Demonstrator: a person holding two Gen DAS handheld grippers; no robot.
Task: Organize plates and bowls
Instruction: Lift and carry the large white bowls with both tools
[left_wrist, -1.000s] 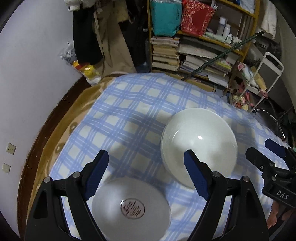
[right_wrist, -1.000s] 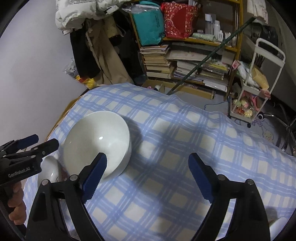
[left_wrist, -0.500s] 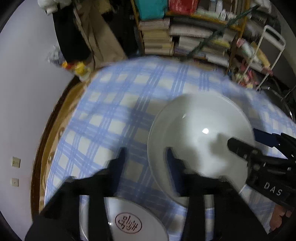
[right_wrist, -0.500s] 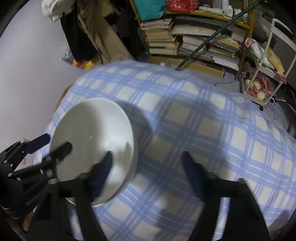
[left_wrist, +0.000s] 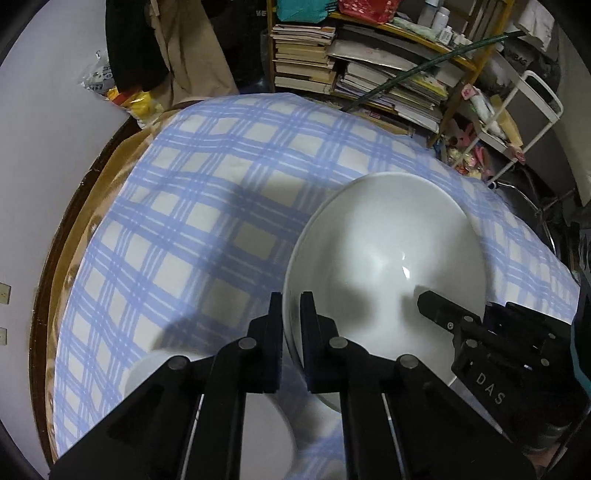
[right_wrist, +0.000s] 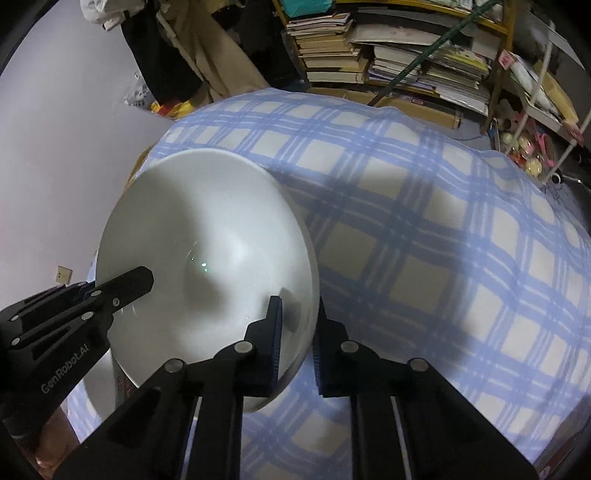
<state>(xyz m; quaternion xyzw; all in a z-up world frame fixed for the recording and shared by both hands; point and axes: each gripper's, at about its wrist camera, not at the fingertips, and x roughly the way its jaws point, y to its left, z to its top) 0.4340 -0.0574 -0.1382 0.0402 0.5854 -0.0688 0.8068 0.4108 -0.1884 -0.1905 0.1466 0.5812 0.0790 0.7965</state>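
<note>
the big white bowl (left_wrist: 384, 258) sits on the blue checked cloth (left_wrist: 207, 206) that covers the table. both claws point steeply down at it, one from each side.

the left gripper (left_wrist: 291, 314) comes in at the bowl's left edge. its jaws have just been closing, and the gap is now very thin. the rim of the bowl stands between the two fingers, one finger outside the bowl and one inside, so the claw is pinching the rim.

the right gripper (right_wrist: 297, 317) is at the other edge of the same bowl. its jaws have just been closing too. one finger is inside the bowl and one is outside against the wall, and they squeeze the rim between them.

in the left wrist view the right claw shows at the lower right, reaching into the bowl. in the right wrist view the left claw shows at the lower left, also reaching in, and a bit of the person's hand (right_wrist: 48, 443) is under it.

a smaller white bowl (left_wrist: 207, 406) sits just beside the big one, near the left claw, partly hidden by the claw's black arms.

behind the table a shelf (left_wrist: 369, 62) holds piles of books.
</note>
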